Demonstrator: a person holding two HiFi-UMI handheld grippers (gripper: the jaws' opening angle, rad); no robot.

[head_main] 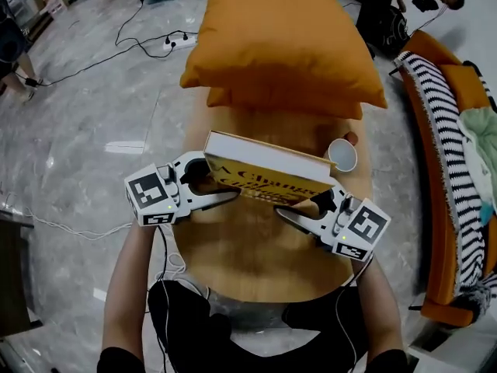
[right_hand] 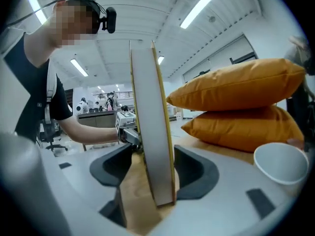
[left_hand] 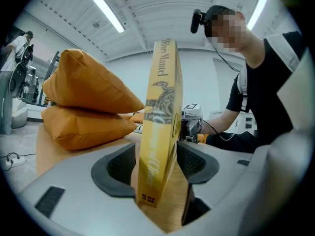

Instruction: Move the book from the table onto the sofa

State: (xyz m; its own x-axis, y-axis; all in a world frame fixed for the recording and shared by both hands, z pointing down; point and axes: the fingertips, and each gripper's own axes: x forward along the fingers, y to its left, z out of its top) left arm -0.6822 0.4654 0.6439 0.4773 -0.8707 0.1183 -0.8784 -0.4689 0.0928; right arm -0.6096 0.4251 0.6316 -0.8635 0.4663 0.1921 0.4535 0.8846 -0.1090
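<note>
A yellow hardback book [head_main: 264, 171] stands on edge on the oval wooden table [head_main: 256, 259], its cover tilted toward me. My left gripper [head_main: 216, 182] is at the book's left end, jaws open on either side of the spine [left_hand: 160, 132]. Its dark pads [left_hand: 118, 163] stand clear of the covers. My right gripper [head_main: 312, 205] is at the right end, also open, and the white page edge [right_hand: 150, 132] stands between its pads [right_hand: 197, 173] with gaps on both sides. The book's lower corner appears to rest on the wood.
Two orange pillows [head_main: 279, 45] lie stacked on the table's far half. A white cup [head_main: 342, 155] stands just right of the book's far corner. The orange sofa [head_main: 454, 76], with a striped blanket [head_main: 439, 115], runs along the right. Cables cross the grey floor [head_main: 93, 107].
</note>
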